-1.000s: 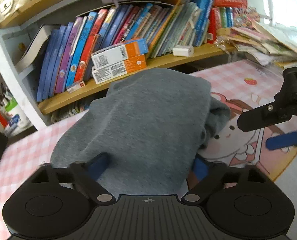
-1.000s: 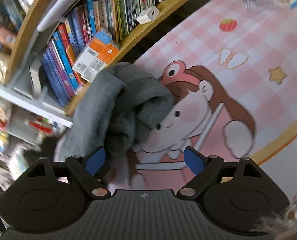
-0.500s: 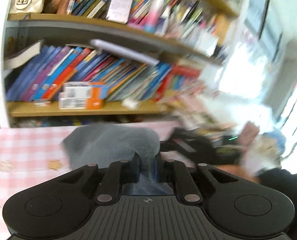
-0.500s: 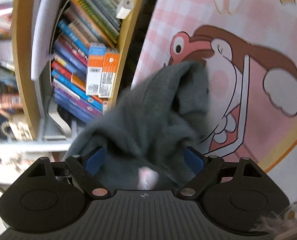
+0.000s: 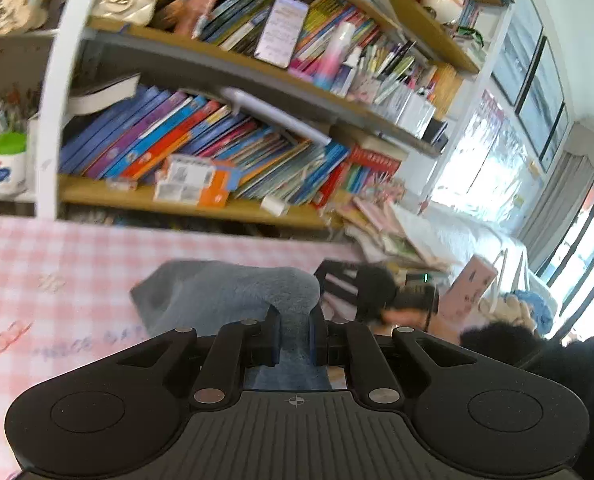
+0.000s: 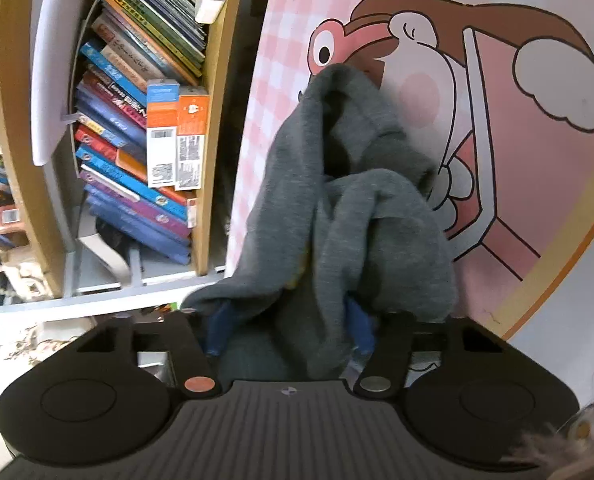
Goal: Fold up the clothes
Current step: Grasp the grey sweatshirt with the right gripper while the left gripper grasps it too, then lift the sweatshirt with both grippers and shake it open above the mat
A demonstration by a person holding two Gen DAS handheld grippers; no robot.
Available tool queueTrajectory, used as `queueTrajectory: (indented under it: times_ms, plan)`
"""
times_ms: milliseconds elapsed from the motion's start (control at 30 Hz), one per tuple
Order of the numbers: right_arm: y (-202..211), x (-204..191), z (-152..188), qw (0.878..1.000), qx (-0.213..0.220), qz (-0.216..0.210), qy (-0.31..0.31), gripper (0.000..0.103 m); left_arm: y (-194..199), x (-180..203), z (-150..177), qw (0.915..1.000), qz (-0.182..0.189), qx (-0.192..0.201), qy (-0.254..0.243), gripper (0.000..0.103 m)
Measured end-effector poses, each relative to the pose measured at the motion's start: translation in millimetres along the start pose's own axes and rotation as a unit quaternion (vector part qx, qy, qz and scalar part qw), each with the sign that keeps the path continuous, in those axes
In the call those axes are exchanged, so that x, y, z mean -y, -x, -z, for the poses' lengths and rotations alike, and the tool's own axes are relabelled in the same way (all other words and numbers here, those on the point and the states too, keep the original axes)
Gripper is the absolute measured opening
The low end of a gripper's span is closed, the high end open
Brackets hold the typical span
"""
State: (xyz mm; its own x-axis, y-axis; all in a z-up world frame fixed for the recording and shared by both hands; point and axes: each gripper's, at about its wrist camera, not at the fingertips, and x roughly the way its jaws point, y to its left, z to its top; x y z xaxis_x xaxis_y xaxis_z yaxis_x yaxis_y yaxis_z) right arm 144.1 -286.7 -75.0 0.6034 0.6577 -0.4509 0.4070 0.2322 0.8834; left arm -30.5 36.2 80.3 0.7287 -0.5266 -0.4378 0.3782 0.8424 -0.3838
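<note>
Plainly, left gripper: jaws nearly closed, pinching the grey garment
Right gripper: jaws apart — cloth draped between, not clamped
Garment: bunched, trailing forward onto the pink mat

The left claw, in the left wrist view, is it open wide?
No, the left claw is shut on a narrow fold of the grey garment.

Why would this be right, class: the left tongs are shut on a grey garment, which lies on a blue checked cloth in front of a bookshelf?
One detail is wrong: the checked cloth is pink and white, not blue, as the left wrist view shows. The rest holds: the left tongs are shut on the grey garment, in front of the bookshelf.
</note>
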Motion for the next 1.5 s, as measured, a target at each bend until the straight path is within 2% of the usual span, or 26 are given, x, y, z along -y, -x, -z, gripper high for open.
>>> queueTrajectory:
  times_ms: [100, 233, 267, 367, 467, 667, 833, 900, 1033, 1167, 1333, 1400, 1467, 1500]
  plan:
    - [-8, -1, 5, 1.0, -0.004, 0.016, 0.005, 0.04, 20, -15, 12, 0.9999, 0.001, -0.006, 0.01, 0.011]
    - [-14, -1, 23, 1.0, -0.01, 0.025, 0.005, 0.01, 38, -44, 26, 0.9987, -0.031, -0.019, 0.036, 0.011]
    - [-13, -1, 28, 1.0, -0.007, 0.024, 0.009, 0.008, 42, -52, 30, 0.9981, -0.039, -0.023, 0.043, 0.011]
    - [2, -8, 38, 0.999, 0.02, -0.005, 0.025, 0.007, 54, -72, 33, 0.9963, -0.061, -0.017, 0.058, 0.011]
    - [26, -22, 38, 0.996, 0.063, -0.027, 0.051, 0.006, 60, -84, 27, 0.9959, -0.069, -0.002, 0.058, 0.011]
    - [93, -44, 29, 0.983, 0.143, -0.054, 0.103, 0.006, 51, -95, 7, 0.9953, -0.081, 0.024, 0.046, 0.011]
    - [149, -68, 42, 0.957, 0.21, -0.053, 0.191, 0.006, 32, -89, -10, 0.9977, -0.045, 0.034, 0.038, 0.011]
    - [173, -68, 46, 0.95, 0.23, -0.055, 0.206, 0.006, 29, -86, -15, 0.9981, -0.032, 0.04, 0.035, 0.011]
    - [208, -57, 55, 0.943, 0.247, -0.051, 0.22, 0.006, 23, -80, -27, 0.9983, -0.004, 0.051, 0.027, 0.011]
    - [225, -51, 67, 0.94, 0.243, -0.042, 0.236, 0.006, 18, -75, -37, 0.9979, 0.013, 0.061, 0.017, 0.011]
    - [224, -46, 68, 0.941, 0.243, -0.036, 0.232, 0.006, -2, -71, -54, 0.9979, -0.012, 0.062, -0.017, 0.011]
    - [217, -45, 62, 0.943, 0.246, -0.033, 0.223, 0.006, -17, -71, -61, 0.9975, -0.032, 0.057, -0.025, 0.021]
    - [210, -43, 55, 0.945, 0.25, -0.02, 0.211, 0.006, -37, -77, -64, 0.9957, -0.081, 0.027, -0.036, 0.033]
    - [207, -43, 53, 0.945, 0.253, -0.008, 0.209, 0.006, -37, -81, -60, 0.9946, -0.099, 0.019, -0.024, 0.035]
